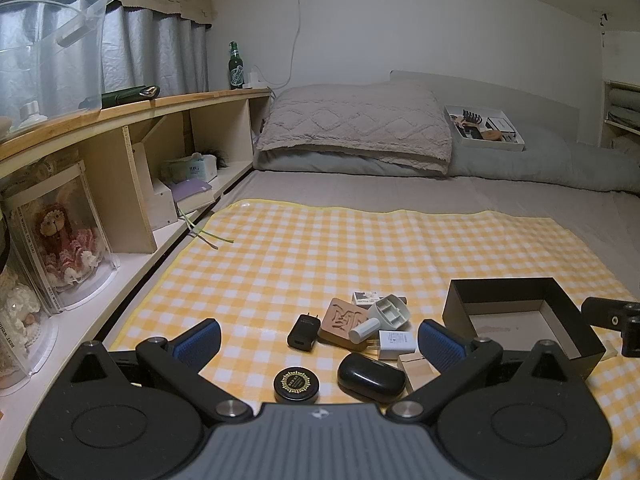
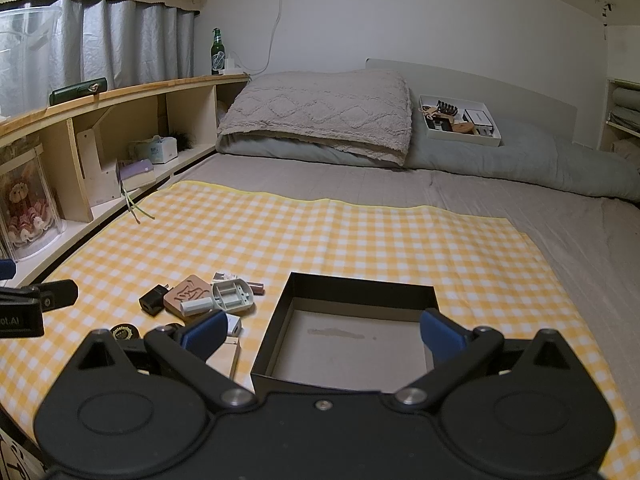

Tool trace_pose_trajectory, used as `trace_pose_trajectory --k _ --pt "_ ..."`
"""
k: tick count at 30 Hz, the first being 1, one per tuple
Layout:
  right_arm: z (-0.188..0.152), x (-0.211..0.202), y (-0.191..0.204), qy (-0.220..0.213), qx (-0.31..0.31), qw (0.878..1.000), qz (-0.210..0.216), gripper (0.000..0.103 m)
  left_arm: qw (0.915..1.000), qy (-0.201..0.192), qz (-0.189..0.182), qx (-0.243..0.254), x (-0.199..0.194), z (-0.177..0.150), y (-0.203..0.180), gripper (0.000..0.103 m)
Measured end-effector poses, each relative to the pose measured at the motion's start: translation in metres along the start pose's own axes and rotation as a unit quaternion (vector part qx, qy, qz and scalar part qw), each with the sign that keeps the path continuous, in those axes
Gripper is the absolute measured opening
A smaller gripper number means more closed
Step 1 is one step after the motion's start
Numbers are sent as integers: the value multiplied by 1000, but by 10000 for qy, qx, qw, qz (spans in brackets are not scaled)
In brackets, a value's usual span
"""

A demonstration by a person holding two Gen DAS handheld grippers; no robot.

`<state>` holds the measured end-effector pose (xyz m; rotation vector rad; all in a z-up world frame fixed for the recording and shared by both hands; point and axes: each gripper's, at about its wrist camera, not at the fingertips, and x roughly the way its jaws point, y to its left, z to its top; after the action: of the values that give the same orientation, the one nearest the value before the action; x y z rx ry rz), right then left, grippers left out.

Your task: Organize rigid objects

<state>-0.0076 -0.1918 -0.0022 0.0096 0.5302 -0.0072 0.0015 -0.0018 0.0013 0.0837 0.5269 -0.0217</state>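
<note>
I hold my left gripper (image 1: 319, 342) low over a yellow checked mat (image 1: 360, 248) spread on a bed, its blue-padded fingers (image 1: 198, 342) spread wide and holding nothing. Between and just beyond them lies a cluster of small things: a round black tin (image 1: 295, 385) with a gold emblem nearest me, an oval black case (image 1: 371, 374) beside it, a black charger (image 1: 304, 332), a white charger (image 1: 396, 344), a carved wooden block (image 1: 342, 322), and a pale plastic part (image 1: 390, 312) leaning on the block. To the right of the cluster sits an open black box (image 1: 520, 320), with nothing inside.

My right gripper (image 2: 322, 334) hangs above that black box (image 2: 352, 340), fingers (image 2: 440, 336) also wide apart and holding nothing. Farther back, a grey pillow (image 2: 320, 116) and a white tray (image 2: 460, 122) of small items rest at the head of the bed.
</note>
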Motion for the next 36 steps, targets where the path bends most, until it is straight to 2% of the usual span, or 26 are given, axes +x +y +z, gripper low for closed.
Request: trace_pose_trajectory --k 20,31,36 --pt "-3 4 -3 -39 15 10000 0 103 10000 -19 23 -25 -1 3 -2 103" --pt "18 -6 -12 -61 52 9999 90 103 9997 -180 39 -128 -3 11 7 103" --pt "36 1 -36 -48 111 9998 -163 103 9999 -121 35 -65 6 19 13 103"
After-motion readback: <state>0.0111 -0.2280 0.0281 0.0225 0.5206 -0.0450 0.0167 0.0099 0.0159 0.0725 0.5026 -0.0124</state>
